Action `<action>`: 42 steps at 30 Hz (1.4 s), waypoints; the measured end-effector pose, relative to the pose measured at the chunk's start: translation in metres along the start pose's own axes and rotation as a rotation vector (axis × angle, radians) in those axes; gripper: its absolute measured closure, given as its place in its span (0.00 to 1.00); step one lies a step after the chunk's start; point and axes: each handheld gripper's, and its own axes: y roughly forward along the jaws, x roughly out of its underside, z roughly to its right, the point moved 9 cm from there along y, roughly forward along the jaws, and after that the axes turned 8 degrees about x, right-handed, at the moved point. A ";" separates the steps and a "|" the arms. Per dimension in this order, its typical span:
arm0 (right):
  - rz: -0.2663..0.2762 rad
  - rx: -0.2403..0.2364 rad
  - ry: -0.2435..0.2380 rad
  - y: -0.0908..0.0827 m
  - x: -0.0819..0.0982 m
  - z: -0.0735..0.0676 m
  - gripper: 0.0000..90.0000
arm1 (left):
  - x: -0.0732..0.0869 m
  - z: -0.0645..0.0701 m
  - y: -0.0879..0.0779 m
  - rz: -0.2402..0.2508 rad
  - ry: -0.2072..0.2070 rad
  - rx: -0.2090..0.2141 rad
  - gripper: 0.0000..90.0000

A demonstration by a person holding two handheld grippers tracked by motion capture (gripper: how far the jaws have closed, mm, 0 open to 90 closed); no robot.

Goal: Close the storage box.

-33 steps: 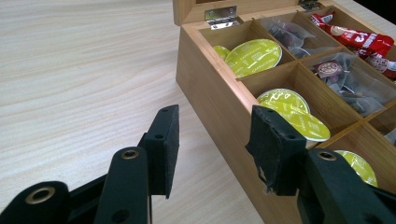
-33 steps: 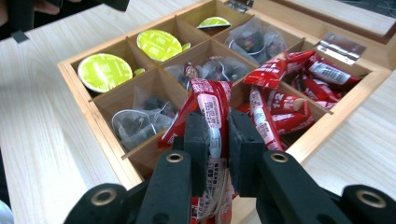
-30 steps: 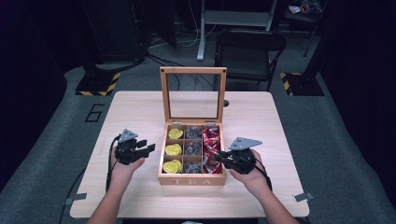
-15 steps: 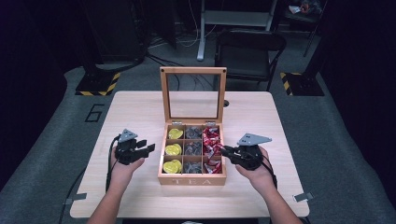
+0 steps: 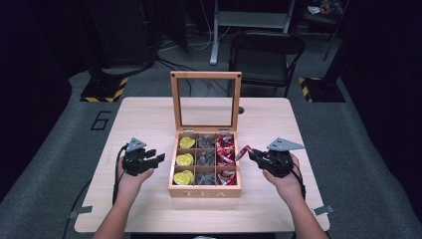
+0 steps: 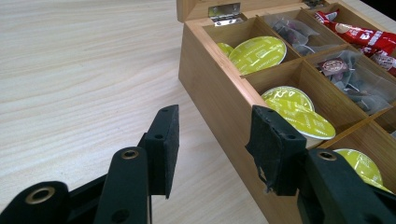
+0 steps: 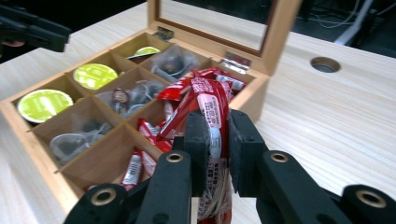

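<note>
The right gripper (image 5: 252,154) has drawn away from the tea box (image 5: 204,190), clamped on a red sachet (image 7: 212,119) now clear of its compartment; left gripper (image 5: 158,158) waits apart, empty.

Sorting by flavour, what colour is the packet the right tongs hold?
Red with white print, the packet shows best in the right gripper view.

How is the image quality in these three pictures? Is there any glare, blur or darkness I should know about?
High view: the table is evenly lit, the room around it nearly black, details soft. Left gripper view: the fingers and the yellow capsules are sharp; the far table washes out pale. Right gripper view: the red sachet in the right gripper is slightly blurred; the open tea box shows a little soft.
</note>
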 end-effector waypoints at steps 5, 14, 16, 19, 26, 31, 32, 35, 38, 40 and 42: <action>-0.006 0.039 0.008 0.000 0.005 0.013 0.88 | 0.000 -0.001 -0.001 -0.003 -0.003 -0.001 0.59; -0.014 0.084 0.042 0.001 0.013 0.031 0.88 | 0.000 -0.001 -0.001 0.003 -0.010 -0.001 0.59; -0.018 0.093 0.046 0.002 0.016 0.035 0.88 | 0.001 -0.001 0.000 0.003 -0.014 0.000 0.59; -0.029 0.109 0.044 0.004 0.020 0.039 0.88 | 0.001 -0.002 0.000 0.004 -0.011 -0.001 0.59; -0.038 0.138 0.051 0.009 0.029 0.048 0.88 | 0.001 -0.002 0.000 0.004 -0.013 -0.002 0.59; -0.050 0.159 0.060 0.014 0.038 0.056 0.88 | 0.001 -0.001 0.000 0.002 -0.009 0.000 0.59; -0.055 0.162 0.066 0.015 0.040 0.057 0.87 | 0.001 -0.002 0.000 0.001 -0.005 0.000 0.59; -0.067 0.179 0.073 0.018 0.045 0.063 0.87 | 0.001 -0.001 0.000 0.001 -0.005 0.001 0.59; -0.080 0.187 0.093 0.021 0.050 0.067 0.87 | 0.001 0.000 0.000 0.003 -0.008 0.001 0.59; -0.087 0.199 0.091 0.023 0.054 0.071 0.87 | 0.001 -0.001 0.000 0.001 -0.004 0.001 0.59; -0.095 0.202 0.099 0.025 0.057 0.075 0.87 | 0.001 -0.001 0.000 0.001 -0.005 0.001 0.59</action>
